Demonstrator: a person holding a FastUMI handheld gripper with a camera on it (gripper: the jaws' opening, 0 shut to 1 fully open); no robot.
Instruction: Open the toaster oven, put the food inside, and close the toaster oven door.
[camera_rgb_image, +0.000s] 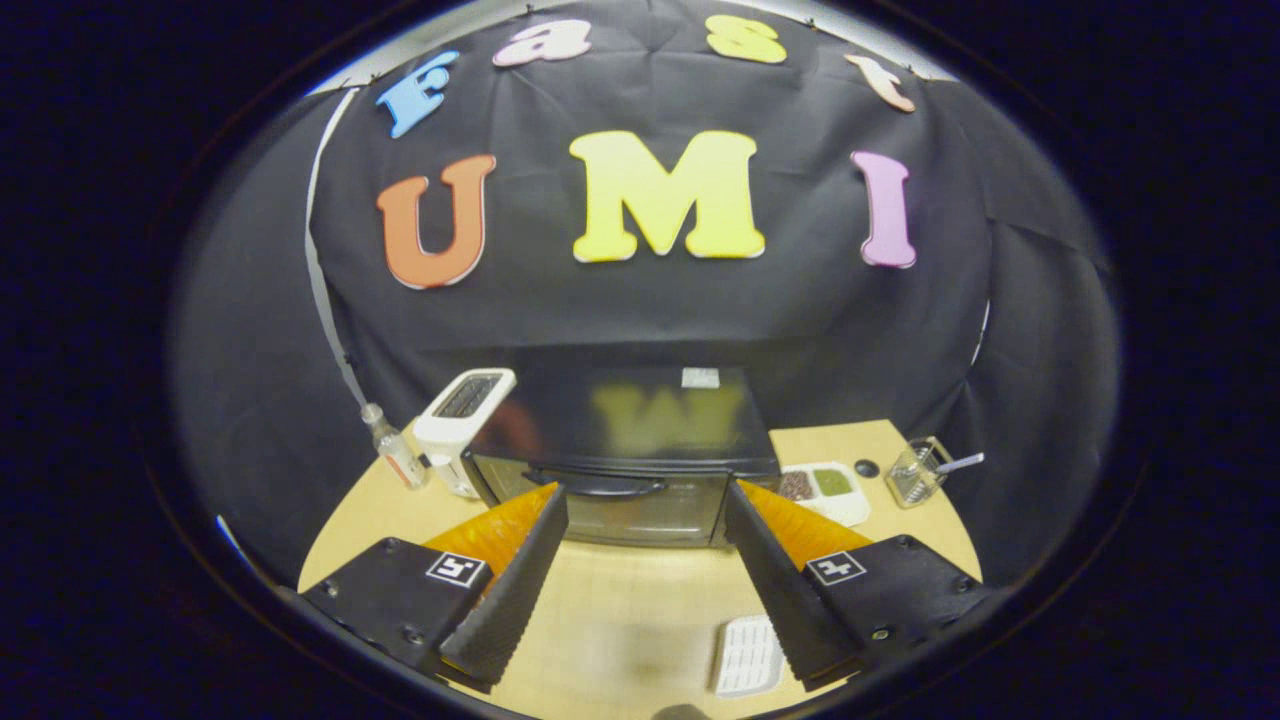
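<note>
Hand-held gripper (645, 510) spread wide, holding nothing. Toaster oven (625, 455) just ahead, door shut. Food tray (828, 492) beside it, outside. Shut door fits approach-to-open or finished close.

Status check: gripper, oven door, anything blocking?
Gripper open, holding nothing. Toaster oven just ahead, door shut. Food tray beside it. Nothing between fingers and door handle.

We see a staged kitchen booth: black cloth walls behind a wooden counter (620, 610) carrying a toaster oven (625, 440), a white toaster (455, 420) and a food tray (825, 490).
</note>
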